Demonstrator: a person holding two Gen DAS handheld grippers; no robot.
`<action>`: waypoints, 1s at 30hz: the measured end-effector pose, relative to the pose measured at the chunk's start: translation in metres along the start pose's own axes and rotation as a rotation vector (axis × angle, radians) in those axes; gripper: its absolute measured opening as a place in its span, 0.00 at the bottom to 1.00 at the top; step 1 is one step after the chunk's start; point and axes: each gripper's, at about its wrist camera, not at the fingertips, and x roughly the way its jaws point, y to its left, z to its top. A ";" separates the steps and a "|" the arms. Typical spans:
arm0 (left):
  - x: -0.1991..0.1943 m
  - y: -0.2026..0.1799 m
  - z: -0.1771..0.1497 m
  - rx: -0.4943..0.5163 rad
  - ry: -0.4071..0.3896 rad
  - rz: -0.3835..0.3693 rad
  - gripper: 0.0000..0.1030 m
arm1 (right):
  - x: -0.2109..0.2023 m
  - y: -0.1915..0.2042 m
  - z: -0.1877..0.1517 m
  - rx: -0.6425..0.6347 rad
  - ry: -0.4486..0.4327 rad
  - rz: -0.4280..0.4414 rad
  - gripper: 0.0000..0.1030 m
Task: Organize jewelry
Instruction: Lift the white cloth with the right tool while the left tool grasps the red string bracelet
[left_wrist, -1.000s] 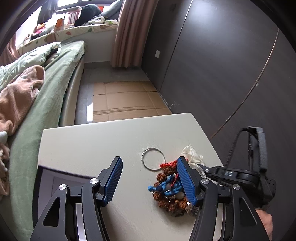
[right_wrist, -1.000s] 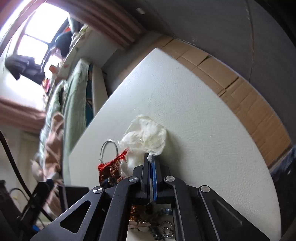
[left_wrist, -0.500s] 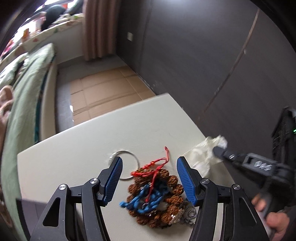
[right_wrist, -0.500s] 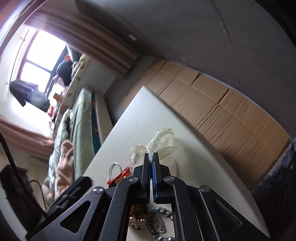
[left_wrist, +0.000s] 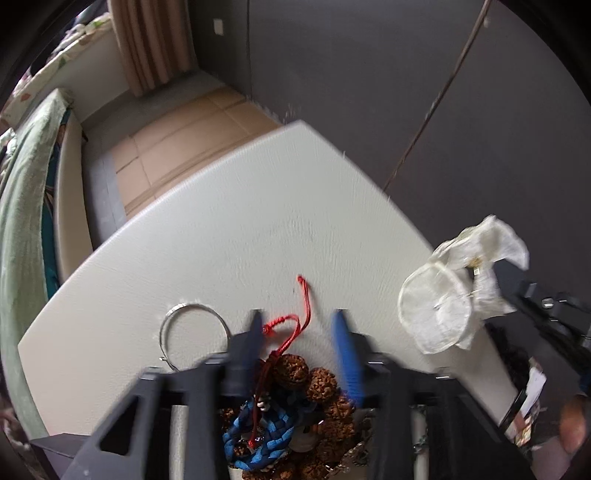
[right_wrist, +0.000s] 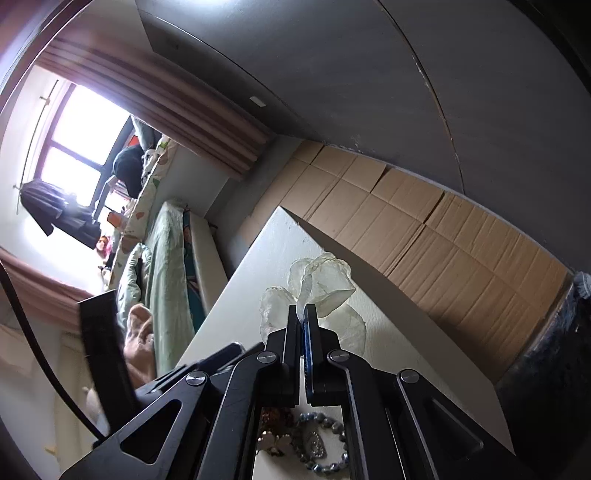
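Note:
A heap of jewelry lies on the white table (left_wrist: 229, 229): a brown bead bracelet (left_wrist: 314, 384), a blue braided cord (left_wrist: 258, 435) and a red string (left_wrist: 295, 328). A silver bangle (left_wrist: 192, 332) lies to its left. My left gripper (left_wrist: 299, 332) is open over the heap, one finger on each side of the red string. My right gripper (right_wrist: 306, 314) is shut on a sheer white pouch (right_wrist: 317, 284) and holds it above the table; the pouch also shows in the left wrist view (left_wrist: 454, 295). A silver bead chain (right_wrist: 317, 450) lies below the right gripper.
A bed with green bedding (left_wrist: 22, 206) runs along the left. Cardboard sheets (left_wrist: 173, 136) cover the floor beyond the table. A dark wardrobe wall (left_wrist: 406, 92) stands to the right. The table's right edge (left_wrist: 388, 192) is close to the pouch.
The right gripper has lifted the white pouch off the table and up to the right. The left gripper has moved forward and down over the jewelry heap.

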 end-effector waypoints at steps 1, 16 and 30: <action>0.000 0.000 0.000 0.012 -0.008 0.037 0.09 | 0.000 0.000 -0.001 0.003 0.006 -0.002 0.03; -0.103 0.060 -0.031 -0.159 -0.241 -0.029 0.06 | 0.013 0.039 -0.022 -0.041 0.047 0.126 0.03; -0.150 0.118 -0.091 -0.296 -0.313 -0.012 0.06 | 0.017 0.107 -0.070 -0.173 0.099 0.304 0.03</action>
